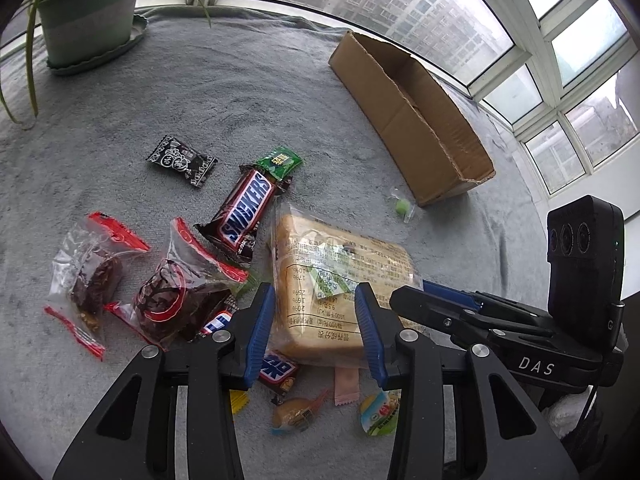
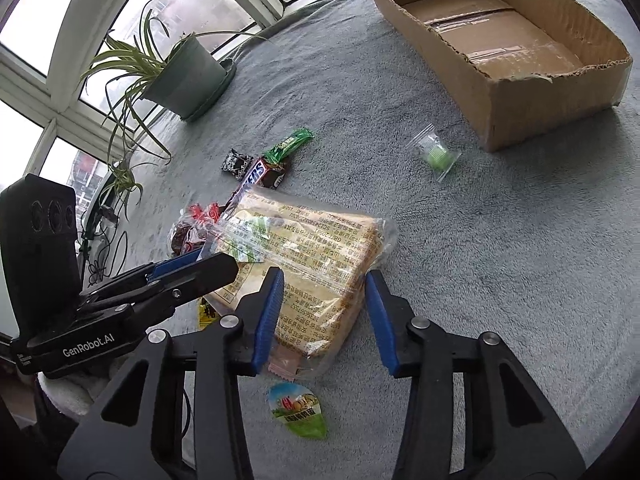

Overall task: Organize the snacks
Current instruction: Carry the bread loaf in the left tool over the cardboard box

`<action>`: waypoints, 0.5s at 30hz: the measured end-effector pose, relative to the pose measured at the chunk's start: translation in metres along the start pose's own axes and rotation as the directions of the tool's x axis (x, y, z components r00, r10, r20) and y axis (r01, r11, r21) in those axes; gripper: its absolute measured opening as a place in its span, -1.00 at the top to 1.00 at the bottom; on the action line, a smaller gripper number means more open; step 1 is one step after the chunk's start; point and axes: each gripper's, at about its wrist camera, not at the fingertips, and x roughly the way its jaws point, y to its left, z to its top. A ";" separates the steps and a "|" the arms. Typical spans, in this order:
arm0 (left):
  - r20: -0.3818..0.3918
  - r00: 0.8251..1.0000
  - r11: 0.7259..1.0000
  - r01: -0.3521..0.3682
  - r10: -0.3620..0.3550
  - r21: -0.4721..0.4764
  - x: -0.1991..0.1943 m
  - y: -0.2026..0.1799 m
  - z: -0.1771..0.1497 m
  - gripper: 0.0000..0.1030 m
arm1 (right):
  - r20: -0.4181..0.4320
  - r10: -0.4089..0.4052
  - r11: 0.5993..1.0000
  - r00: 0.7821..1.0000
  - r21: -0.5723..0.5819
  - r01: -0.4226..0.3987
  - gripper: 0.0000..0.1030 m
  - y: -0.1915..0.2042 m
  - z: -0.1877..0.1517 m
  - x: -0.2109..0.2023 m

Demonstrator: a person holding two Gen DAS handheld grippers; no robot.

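Note:
A clear packet of sliced bread (image 1: 344, 264) (image 2: 308, 248) lies on the grey blanket among loose snacks. My left gripper (image 1: 314, 290) straddles the packet's near end and both blue pads press its sides. From the right wrist view that gripper (image 2: 200, 258) sits at the packet's left end. My right gripper (image 2: 324, 276) straddles the packet's other end: the left pad touches the wrapper, and a thin strip of blanket shows before the right pad. The open cardboard box (image 1: 420, 120) (image 2: 520, 100) stands empty at the far right.
Left of the bread lie a Snickers bar (image 1: 246, 208), a black sweet (image 1: 182, 160), a green packet (image 1: 278, 162) and two brownie packets (image 1: 94, 276). A bagged green candy (image 2: 434, 156) sits by the box. A jelly cup (image 2: 298, 412) lies near me. A potted plant (image 1: 88, 12) stands far left.

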 end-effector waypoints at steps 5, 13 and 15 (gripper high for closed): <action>0.006 1.000 1.000 0.004 -0.004 0.023 -0.004 -0.011 0.002 0.23 | 0.050 -0.010 1.000 0.999 -0.010 0.010 0.14 -0.001 0.006 -0.020; 0.067 0.997 0.996 0.017 -0.024 0.091 -0.015 -0.043 0.029 0.24 | 0.159 -0.030 0.999 0.987 -0.037 0.037 0.14 -0.002 0.032 -0.065; 0.081 0.996 0.994 0.024 -0.033 0.107 -0.015 -0.050 0.038 0.23 | 0.188 -0.038 0.998 0.981 -0.045 0.047 0.14 -0.004 0.041 -0.076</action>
